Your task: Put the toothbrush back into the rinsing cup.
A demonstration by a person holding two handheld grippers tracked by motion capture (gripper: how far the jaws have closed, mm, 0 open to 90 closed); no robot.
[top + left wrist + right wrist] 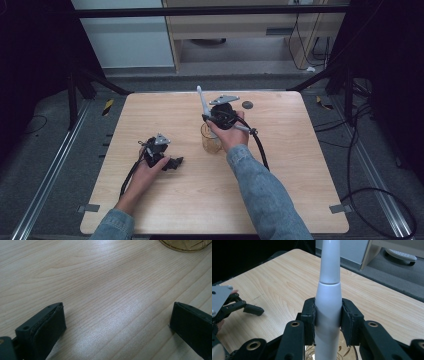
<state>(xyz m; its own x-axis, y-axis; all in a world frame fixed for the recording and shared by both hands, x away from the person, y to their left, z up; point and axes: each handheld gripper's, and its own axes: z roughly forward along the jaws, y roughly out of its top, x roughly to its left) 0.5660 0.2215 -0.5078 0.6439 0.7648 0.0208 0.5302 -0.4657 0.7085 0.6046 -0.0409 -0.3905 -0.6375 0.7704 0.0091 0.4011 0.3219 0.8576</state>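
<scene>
We find the right gripper [328,322] with its jaws clamped on a white toothbrush handle [328,290], held near upright directly above a clear amber cup [211,140] standing mid-surface. The left gripper [117,327] rests low on the wooden surface [100,290], jaws spread wide and holding nothing. A small dark disc [247,105] lies near the far edge.

Open tabletop [280,165] right and front, glass cup [211,141] mid-table, small dark disc [247,105] near far edge
</scene>
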